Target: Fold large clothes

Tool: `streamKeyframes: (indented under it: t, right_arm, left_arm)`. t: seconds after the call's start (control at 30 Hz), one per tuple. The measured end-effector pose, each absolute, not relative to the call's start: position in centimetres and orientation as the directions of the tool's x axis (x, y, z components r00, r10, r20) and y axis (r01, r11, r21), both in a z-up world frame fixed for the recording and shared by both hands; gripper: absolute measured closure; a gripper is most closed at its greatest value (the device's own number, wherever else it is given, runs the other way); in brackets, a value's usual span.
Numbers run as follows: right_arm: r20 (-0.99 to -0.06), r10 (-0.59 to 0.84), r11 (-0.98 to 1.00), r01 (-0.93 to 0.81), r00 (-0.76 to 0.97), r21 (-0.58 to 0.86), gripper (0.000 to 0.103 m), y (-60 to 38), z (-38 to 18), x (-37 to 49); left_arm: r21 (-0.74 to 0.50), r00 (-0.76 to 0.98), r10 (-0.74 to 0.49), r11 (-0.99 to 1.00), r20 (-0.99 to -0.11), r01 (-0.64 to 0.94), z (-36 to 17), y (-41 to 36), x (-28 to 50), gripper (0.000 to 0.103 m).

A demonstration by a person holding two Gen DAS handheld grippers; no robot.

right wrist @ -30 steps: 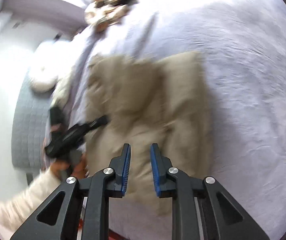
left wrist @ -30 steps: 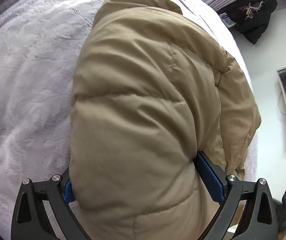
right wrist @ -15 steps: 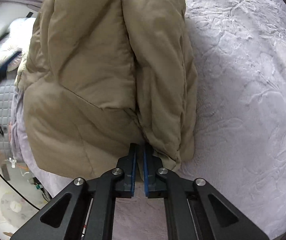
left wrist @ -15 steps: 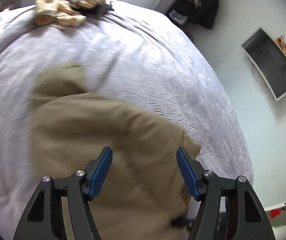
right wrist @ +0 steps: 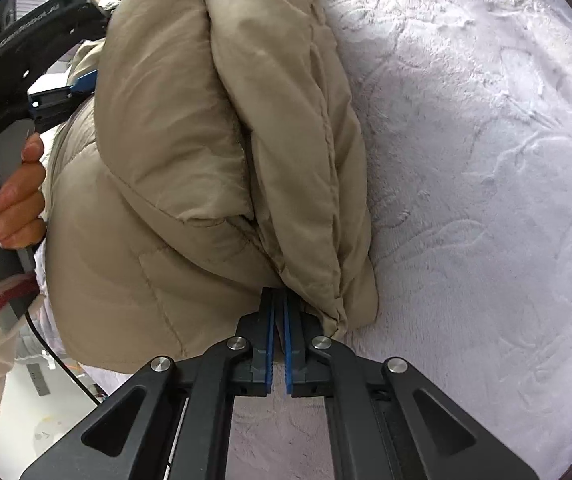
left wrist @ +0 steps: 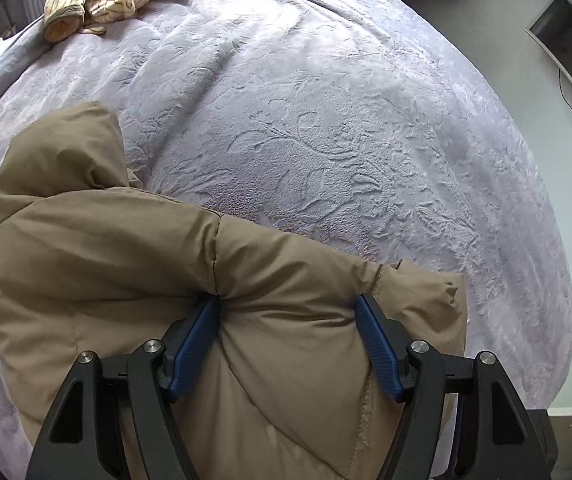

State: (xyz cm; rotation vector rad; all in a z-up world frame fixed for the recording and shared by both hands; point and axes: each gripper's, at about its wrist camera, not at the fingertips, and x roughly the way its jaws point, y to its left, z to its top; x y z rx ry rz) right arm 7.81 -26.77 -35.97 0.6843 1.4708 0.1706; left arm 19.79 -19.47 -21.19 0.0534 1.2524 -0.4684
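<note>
Across the lilac bedspread [left wrist: 326,128] lies the tan puffer coat [left wrist: 97,248], already doubled near the edge, so my left gripper [left wrist: 288,312], jaws wide, straddles a thick roll of padding, while my right gripper [right wrist: 279,300], nearly closed, pinches the stacked hem low and level to hold the layers together.

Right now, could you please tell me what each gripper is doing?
Left gripper: fingers wide apart, straddling a bulge of the tan jacket, not clamped.
Right gripper: closed on the jacket's edge.
</note>
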Motion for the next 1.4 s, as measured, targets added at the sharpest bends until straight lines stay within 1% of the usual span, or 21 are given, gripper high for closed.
streamKeyframes:
  t: [0.27, 0.63, 0.7, 0.73, 0.77, 0.8, 0.83, 1.2, 1.23, 1.27, 1.37, 1.4]
  right_arm:
    - [-0.855, 0.508, 0.802, 0.307, 0.102, 0.513, 0.102, -28.2, -35.1, 7.7]
    - [-0.877, 0.475, 0.825, 0.311, 0.075, 0.473, 0.102, -27.6, -33.9, 8.8]
    - [-0.882, 0.466, 0.83, 0.309, 0.073, 0.464, 0.101, -27.3, -33.7, 8.9]
    - [-0.884, 0.463, 0.833, 0.307, 0.072, 0.461, 0.101, -27.2, -33.5, 9.0]
    - [-0.885, 0.46, 0.835, 0.305, 0.071, 0.458, 0.101, -27.0, -33.6, 9.0]
    - [-0.885, 0.46, 0.836, 0.302, 0.069, 0.458, 0.097, -26.5, -34.0, 9.0]
    - [-0.884, 0.462, 0.836, 0.299, 0.066, 0.46, 0.097, -26.3, -33.8, 9.1]
    - [-0.898, 0.438, 0.863, 0.26, 0.041, 0.432, 0.095, -24.4, -32.1, 10.1]
    - [-0.9, 0.435, 0.866, 0.254, 0.038, 0.43, 0.094, -24.3, -31.8, 10.1]
    - [-0.901, 0.432, 0.87, 0.247, 0.036, 0.427, 0.093, -24.0, -31.5, 10.1]
    - [-0.905, 0.424, 0.879, 0.225, 0.035, 0.421, 0.084, -23.2, -30.2, 10.0]
    - [-0.906, 0.423, 0.881, 0.22, 0.035, 0.42, 0.078, -23.1, -29.9, 10.0]
  left_arm:
    - [-0.214, 0.232, -0.314, 0.903, -0.921, 0.373, -20.7, -19.0, 19.6, 0.032]
    - [-0.205, 0.242, -0.307, 0.906, -0.92, 0.371, -17.8, -17.3, 17.7, 0.032]
    - [-0.2, 0.246, -0.302, 0.908, -0.921, 0.368, -17.3, -16.7, 17.1, 0.028]
    - [-0.199, 0.25, -0.301, 0.91, -0.92, 0.364, -16.8, -16.2, 16.6, 0.023]
    - [-0.197, 0.255, -0.299, 0.912, -0.919, 0.36, -16.4, -15.9, 16.2, 0.022]
    - [-0.192, 0.258, -0.294, 0.915, -0.92, 0.356, -16.1, -15.5, 15.7, 0.022]
    - [-0.187, 0.259, -0.287, 0.918, -0.922, 0.35, -15.8, -15.0, 15.2, 0.022]
    - [-0.174, 0.217, -0.231, 0.952, -0.949, 0.254, -14.5, -9.8, 8.9, 0.022]
    - [-0.176, 0.219, -0.232, 0.953, -0.948, 0.245, -14.3, -9.2, 8.3, 0.012]
    - [-0.172, 0.224, -0.227, 0.955, -0.948, 0.241, -14.1, -8.9, 7.8, 0.0]
    - [-0.148, 0.251, -0.205, 0.963, -0.946, 0.227, -13.2, -7.7, 6.6, 0.0]
    - [-0.145, 0.254, -0.2, 0.965, -0.946, 0.218, -13.0, -7.3, 6.3, 0.0]
